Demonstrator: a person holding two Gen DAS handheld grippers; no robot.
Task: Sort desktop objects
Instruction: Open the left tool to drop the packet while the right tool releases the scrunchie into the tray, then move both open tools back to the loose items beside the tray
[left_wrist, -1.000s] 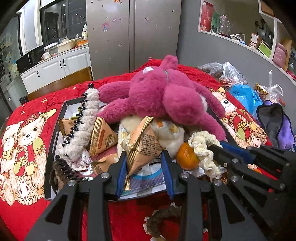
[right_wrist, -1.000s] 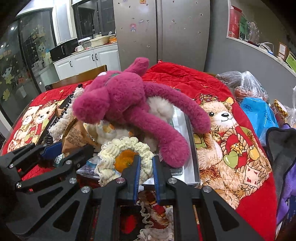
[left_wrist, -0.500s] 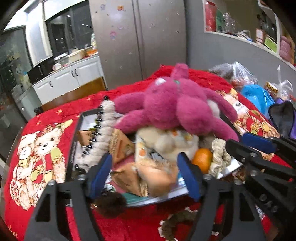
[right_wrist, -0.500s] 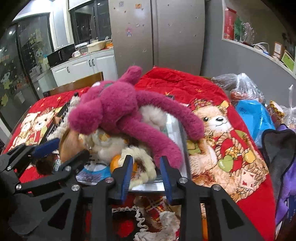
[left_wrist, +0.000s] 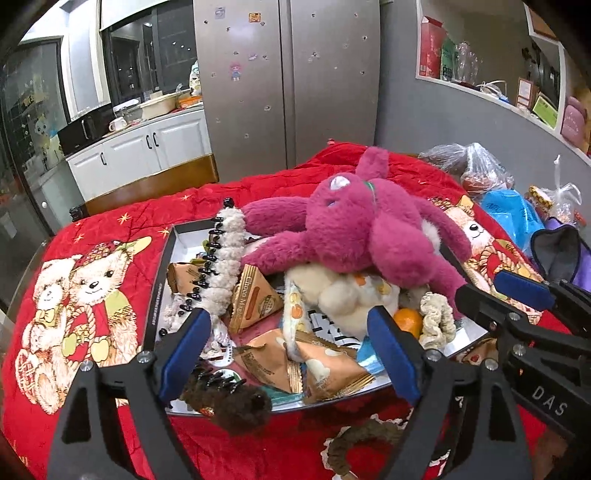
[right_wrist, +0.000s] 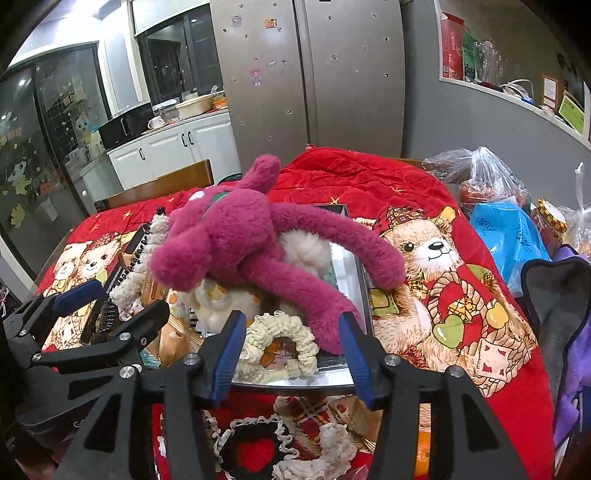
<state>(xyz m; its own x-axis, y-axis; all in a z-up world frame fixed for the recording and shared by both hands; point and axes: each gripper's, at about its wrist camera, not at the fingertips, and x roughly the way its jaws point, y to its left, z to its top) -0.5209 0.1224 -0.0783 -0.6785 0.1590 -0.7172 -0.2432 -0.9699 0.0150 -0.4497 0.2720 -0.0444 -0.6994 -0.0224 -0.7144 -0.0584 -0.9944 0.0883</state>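
Both the left gripper (left_wrist: 286, 349) and right gripper (right_wrist: 291, 349) hang wide open, empty, at frame bottom before a cluttered tray (left_wrist: 157, 295) under a magenta plush toy (left_wrist: 354, 229).

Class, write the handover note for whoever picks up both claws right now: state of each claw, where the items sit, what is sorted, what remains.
Left claw: open, empty, above the tray's near edge.
Right claw: open, empty, over the cream scrunchie.
The tray holds a heap: pink plush on top, snack packets, an orange, hair clips.
Done: cannot tell; nothing is held.
Left: a brown scrunchie and other pieces lie on the red cloth in front of the tray.
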